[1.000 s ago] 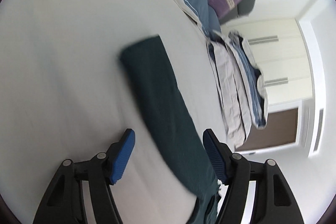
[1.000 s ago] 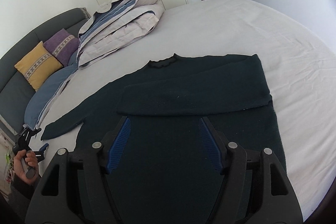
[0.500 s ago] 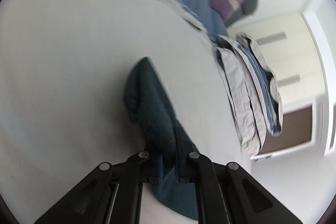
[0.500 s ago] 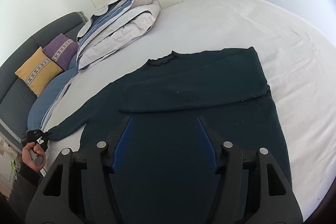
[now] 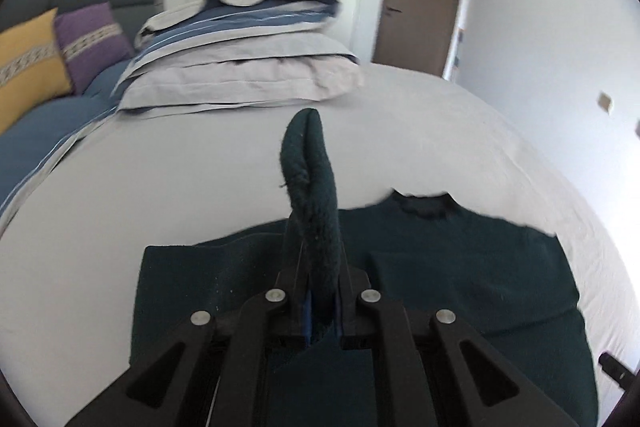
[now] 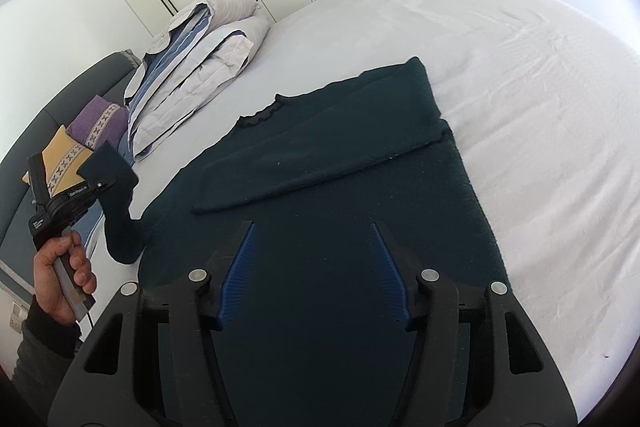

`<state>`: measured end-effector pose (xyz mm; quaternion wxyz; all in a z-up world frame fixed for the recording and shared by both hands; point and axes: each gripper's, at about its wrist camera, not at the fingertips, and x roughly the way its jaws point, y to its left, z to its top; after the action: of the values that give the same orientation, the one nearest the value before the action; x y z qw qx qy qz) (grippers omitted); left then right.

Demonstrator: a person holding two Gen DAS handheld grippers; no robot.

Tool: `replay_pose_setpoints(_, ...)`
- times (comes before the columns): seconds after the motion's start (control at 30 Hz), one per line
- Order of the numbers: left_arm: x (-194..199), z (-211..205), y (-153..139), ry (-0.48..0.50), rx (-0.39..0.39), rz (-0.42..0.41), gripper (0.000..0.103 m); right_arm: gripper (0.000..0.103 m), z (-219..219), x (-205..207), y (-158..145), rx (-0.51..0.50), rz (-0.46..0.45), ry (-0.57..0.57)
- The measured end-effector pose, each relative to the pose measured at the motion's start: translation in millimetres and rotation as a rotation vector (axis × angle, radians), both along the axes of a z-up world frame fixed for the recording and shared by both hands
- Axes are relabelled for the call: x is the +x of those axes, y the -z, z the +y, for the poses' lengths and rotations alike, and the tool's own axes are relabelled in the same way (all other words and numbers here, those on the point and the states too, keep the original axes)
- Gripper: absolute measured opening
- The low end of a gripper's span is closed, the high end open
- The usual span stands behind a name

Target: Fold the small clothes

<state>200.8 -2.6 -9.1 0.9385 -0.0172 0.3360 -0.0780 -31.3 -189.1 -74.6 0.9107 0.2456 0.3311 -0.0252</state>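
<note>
A dark green sweater (image 6: 340, 195) lies flat on the white bed, collar (image 6: 260, 115) toward the far side, its right sleeve folded across the chest. My left gripper (image 5: 322, 307) is shut on the left sleeve (image 5: 310, 179) and holds its cuff end lifted above the sweater's body (image 5: 460, 267). In the right wrist view the left gripper (image 6: 96, 183) shows at the left edge with the sleeve (image 6: 120, 215) hanging from it. My right gripper (image 6: 312, 267) is open and empty, hovering over the sweater's lower body.
A folded grey and blue duvet (image 5: 240, 59) lies at the head of the bed. Yellow and purple cushions (image 5: 52, 55) lean on a dark headboard at the left. White bed sheet (image 6: 540, 87) spreads to the right. Wardrobes and a brown door (image 5: 420, 3) stand behind.
My left gripper has shut on the sleeve, lifted it off the bed and swung toward the sweater's body. My right gripper has stayed open over the sweater.
</note>
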Motion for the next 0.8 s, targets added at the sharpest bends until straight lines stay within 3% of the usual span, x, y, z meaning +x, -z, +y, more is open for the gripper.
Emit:
replay_pose_setpoints(0.07,-3.6,-53.9,19.5,0.088,0.094,0.015,0.009,0.055,-8.5,-5.4,4.5,0.011,0.005,0.015)
replay_pose_setpoints(0.17,-8.9,-99.8,54.6,0.169,0.192,0.062,0.014,0.055,-19.0,-10.1,10.7,0.027,0.020,0.032)
replay_pose_setpoints(0.23,-9.5,-111.3,74.9,0.192,0.214,0.111,0.025,0.056,-23.6,-10.8,13.5,0.028,0.030,0.034)
replay_pose_setpoints(0.27,-9.3,-110.2,82.8,0.192,0.217,0.132,0.039,0.056,-24.2,-10.4,14.5,0.028,0.035,0.033)
replay_pose_setpoints(0.3,-9.9,-109.0,87.0,0.191,0.215,0.137,0.053,0.056,-24.9,-9.6,15.3,0.030,0.036,0.035)
replay_pose_setpoints(0.37,-18.4,-102.5,87.3,0.182,0.213,0.123,0.069,0.056,-24.8,-4.6,16.0,0.033,0.034,0.031)
replay_pose_setpoints(0.4,-24.4,-98.4,84.1,0.183,0.204,0.109,0.072,0.056,-24.7,1.0,16.1,0.037,0.033,0.026)
replay_pose_setpoints(0.53,-36.9,-73.4,69.7,0.185,0.140,0.095,0.077,0.056,-10.8,30.7,10.8,0.039,0.030,-0.020)
replay_pose_setpoints(0.8,-62.2,-8.6,51.3,0.104,-0.024,0.089,0.078,0.056,47.3,139.0,4.5,0.081,0.089,-0.193)
